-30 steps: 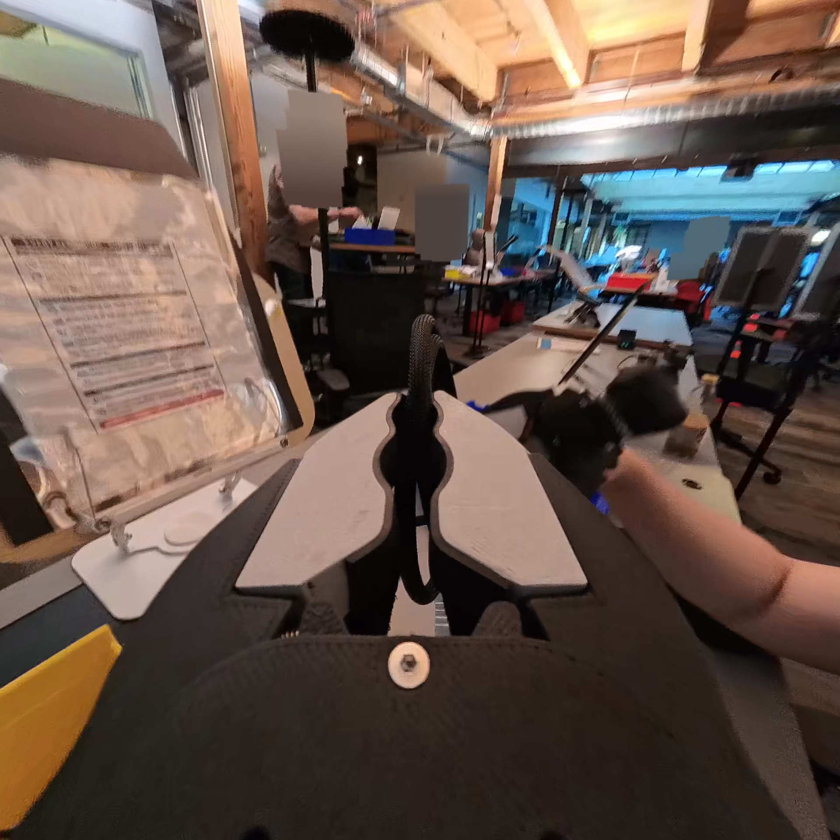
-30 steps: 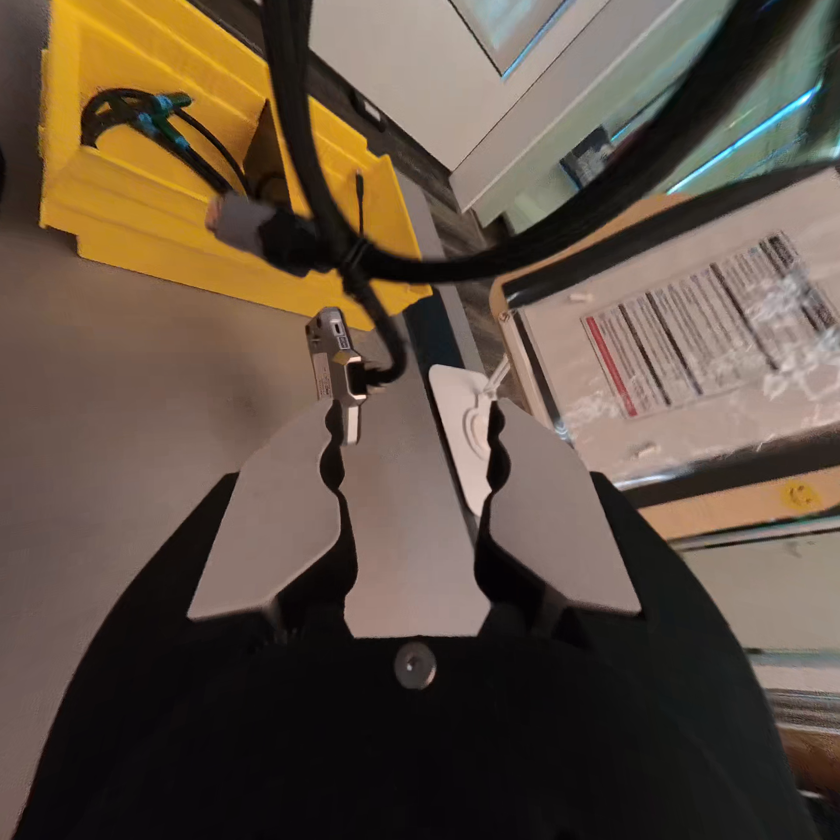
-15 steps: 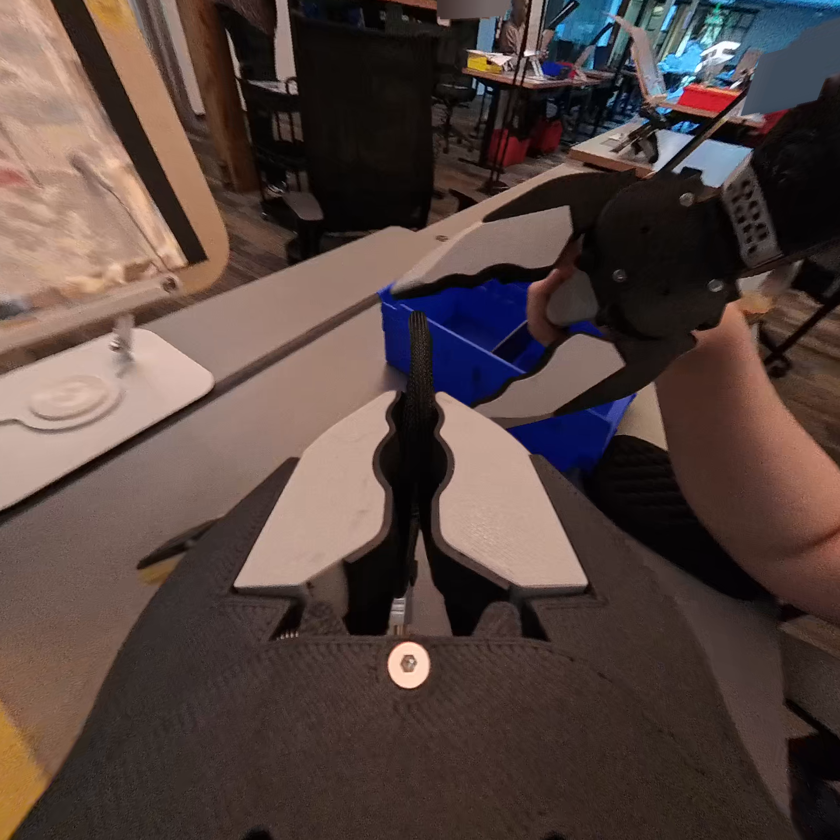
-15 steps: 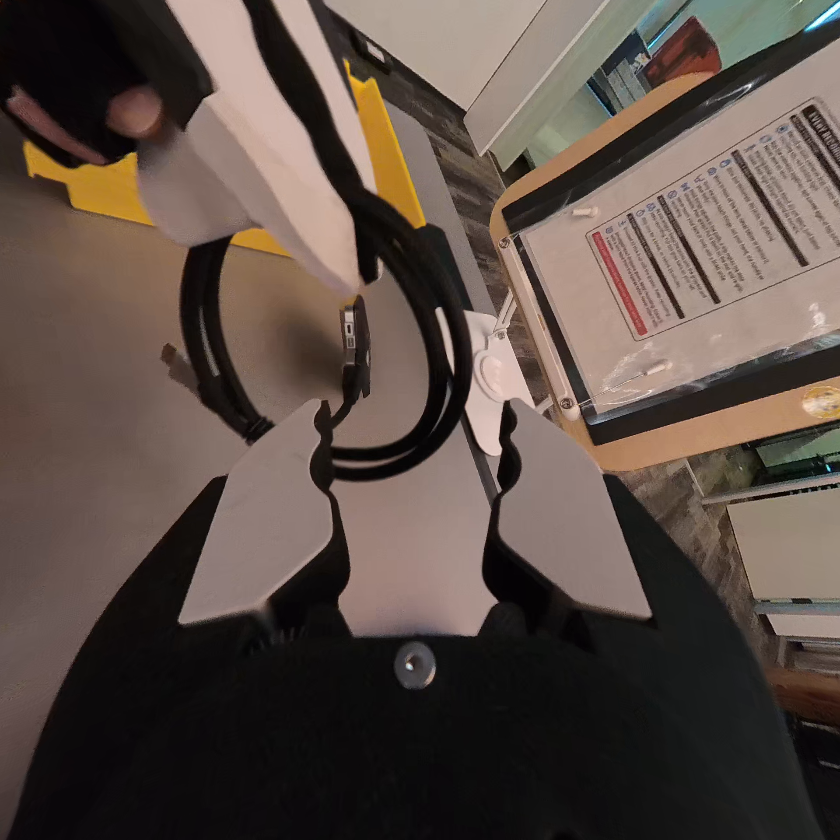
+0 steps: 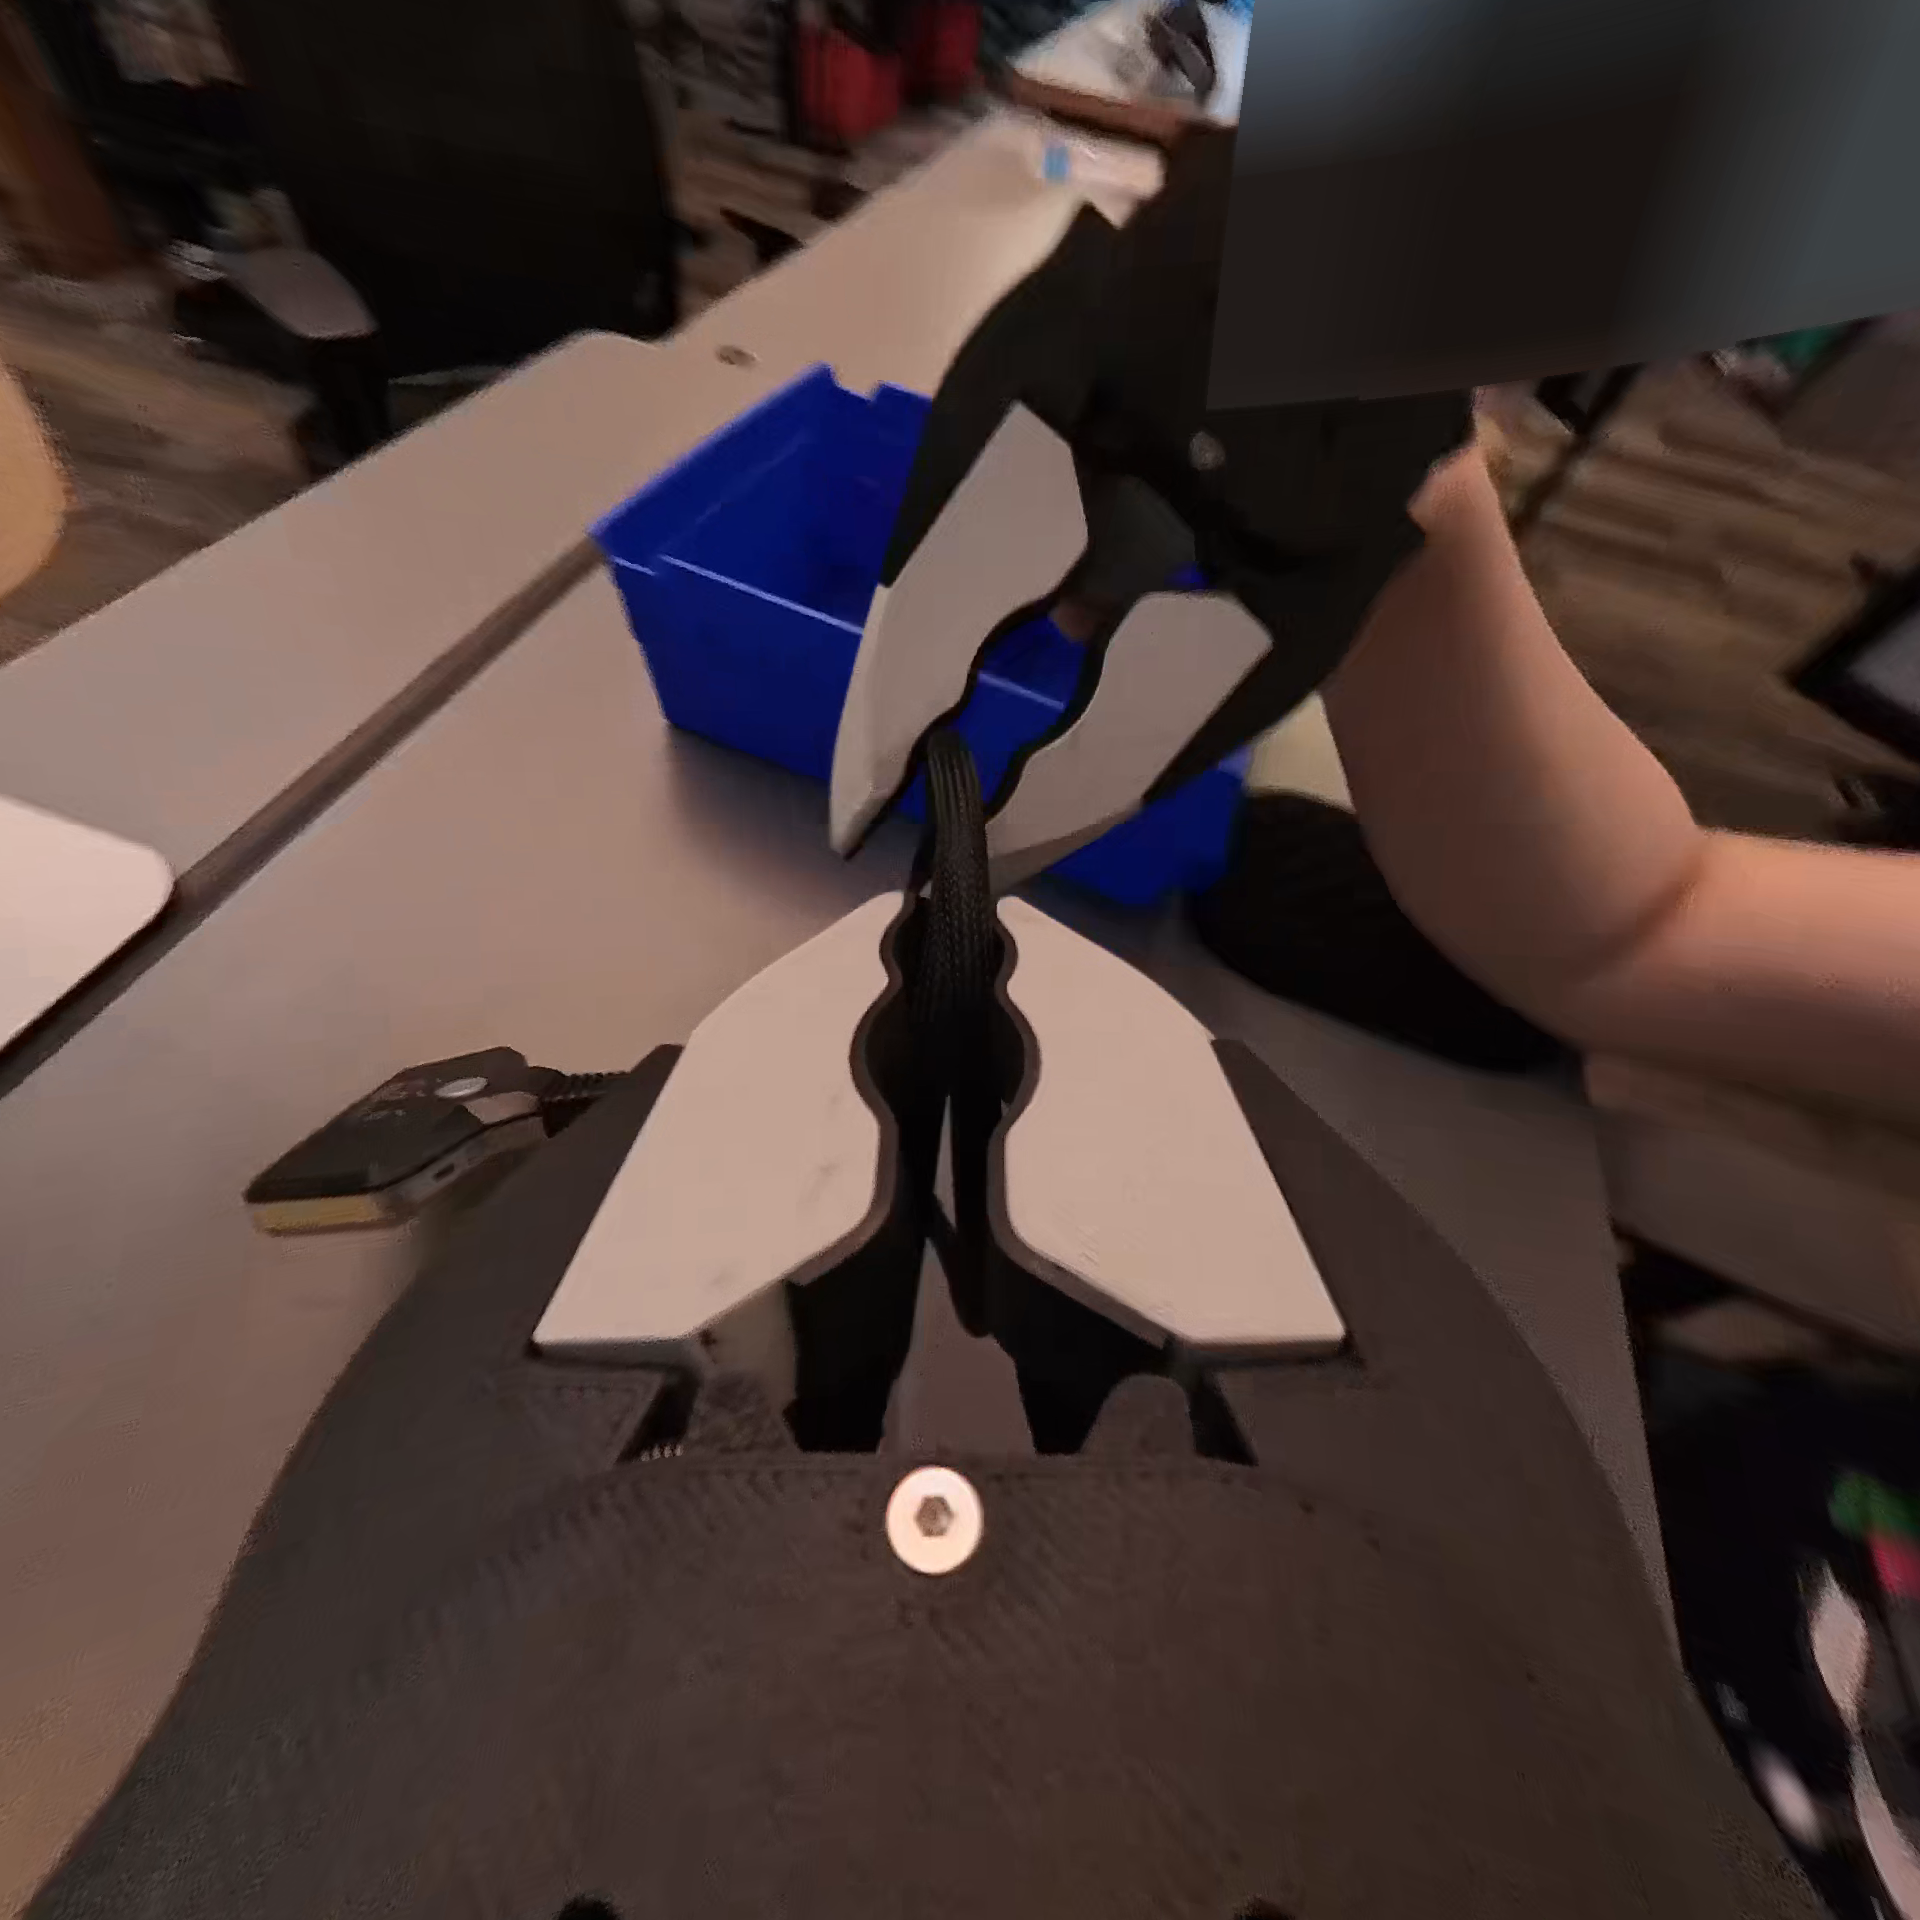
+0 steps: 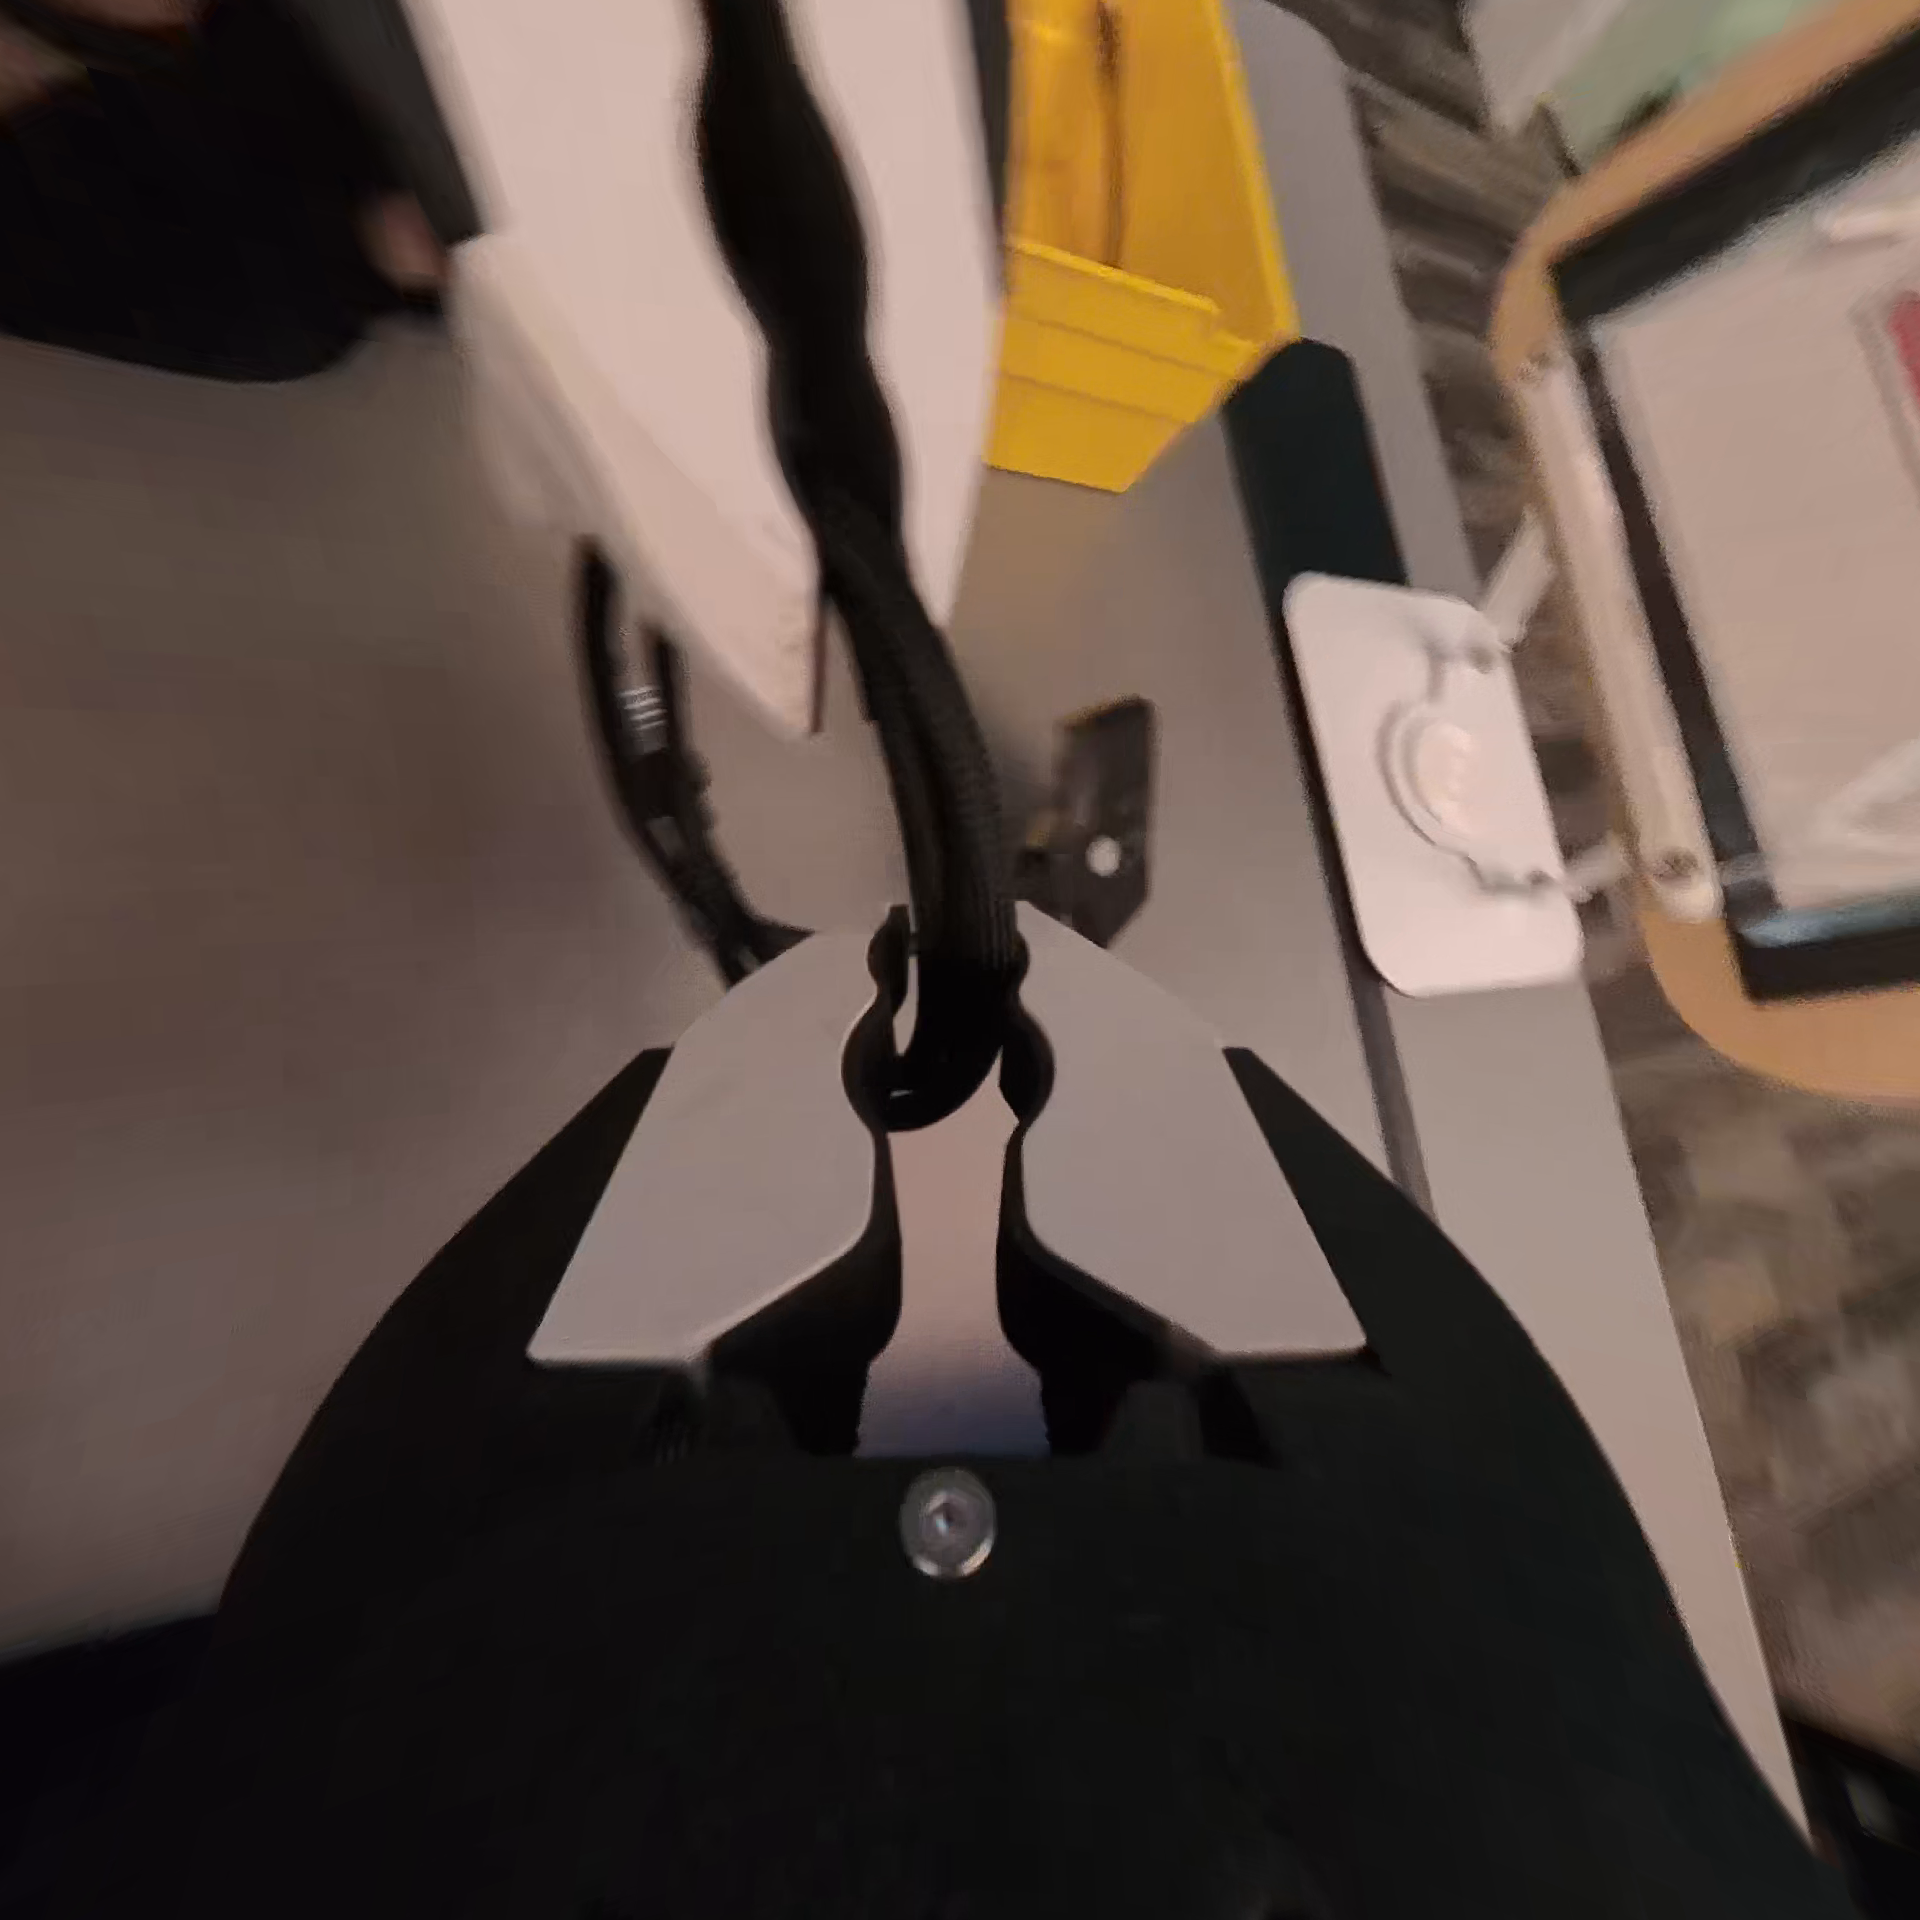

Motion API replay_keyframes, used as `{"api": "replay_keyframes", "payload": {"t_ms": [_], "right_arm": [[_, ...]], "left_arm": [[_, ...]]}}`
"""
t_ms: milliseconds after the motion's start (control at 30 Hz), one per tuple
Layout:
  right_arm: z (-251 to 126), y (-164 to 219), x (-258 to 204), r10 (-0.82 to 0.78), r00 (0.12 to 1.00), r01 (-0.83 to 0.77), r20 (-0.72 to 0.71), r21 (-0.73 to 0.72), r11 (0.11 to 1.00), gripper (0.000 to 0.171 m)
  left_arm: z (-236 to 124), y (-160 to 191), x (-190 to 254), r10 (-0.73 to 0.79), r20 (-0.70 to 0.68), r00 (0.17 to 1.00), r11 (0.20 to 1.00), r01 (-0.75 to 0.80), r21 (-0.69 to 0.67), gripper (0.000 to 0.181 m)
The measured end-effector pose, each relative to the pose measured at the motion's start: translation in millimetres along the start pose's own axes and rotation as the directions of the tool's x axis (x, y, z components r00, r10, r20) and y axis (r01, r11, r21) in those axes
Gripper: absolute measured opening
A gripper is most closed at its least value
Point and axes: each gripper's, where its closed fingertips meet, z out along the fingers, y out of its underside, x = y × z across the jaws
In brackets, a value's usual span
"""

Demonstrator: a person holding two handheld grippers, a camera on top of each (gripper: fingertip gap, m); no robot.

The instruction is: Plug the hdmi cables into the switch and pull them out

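Motion blur smeared the yellow bin (image 6: 1122, 343) and framed sheet (image 6: 1766, 582); the cable's (image 5: 954, 935) ends stayed hidden behind the fingers (image 5: 748, 1174).

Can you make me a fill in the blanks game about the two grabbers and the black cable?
1. Both the left gripper and the right gripper are pinching the same black ____.
2. Behind the right gripper, in the left wrist view, a bin of the colour ____ sits on the table.
3. The small dark switch is lying on the ____.
4. In the right wrist view, the bin beyond the cable is ____.

Missing words: cable; blue; table; yellow
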Motion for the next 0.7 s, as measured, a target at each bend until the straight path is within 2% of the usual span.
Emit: {"api": "replay_keyframes", "payload": {"t_ms": [67, 133, 233, 367, 433, 500, 600, 700], "right_arm": [[-8, -9, -21, -0.034, 0.992, 0.023, 0.12, 0.094, 0.995, 0.008], [-8, -21, -17, 0.106, 0.979, -0.13, 0.177, 0.132, 0.983, 0.007], [6, -24, -16, 0.347, 0.898, -0.374, 0.272, 0.054, 0.926, 0.006], [47, -22, -20, 0.569, 0.774, -0.577, 0.277, -0.063, 0.815, 0.007], [67, -33, -22, 0.662, 0.672, -0.689, 0.331, -0.048, 0.723, 0.007], [87, -31, -21, 0.709, 0.624, -0.736, 0.329, -0.059, 0.675, 0.007], [109, -22, -26, 0.679, 0.669, -0.694, 0.302, -0.071, 0.716, 0.007], [125, -18, -31, 0.634, 0.713, -0.647, 0.299, -0.067, 0.759, 0.007]], "left_arm": [[-8, 6, 10, 0.021, -0.091, 0.996, 0.998, -0.026, -0.06, 0.01], [-17, 5, 7, -0.011, -0.098, 0.995, 0.998, 0.005, -0.066, 0.015], [-39, 0, -16, -0.009, 0.019, 1.0, 0.998, 0.011, -0.062, 0.044], [-89, -20, -29, 0.0, 0.155, 0.988, 1.0, -0.002, 0.012, 0.038], [-105, -23, -21, -0.001, 0.154, 0.988, 1.0, -0.002, 0.018, 0.032], [-111, -18, -13, 0.018, 0.147, 0.989, 0.999, -0.013, -0.033, 0.035], [-114, -22, -14, 0.07, 0.204, 0.976, 0.997, -0.066, -0.028, 0.036], [-112, -25, -9, 0.06, 0.172, 0.983, 0.998, -0.058, -0.012, 0.036]]}}
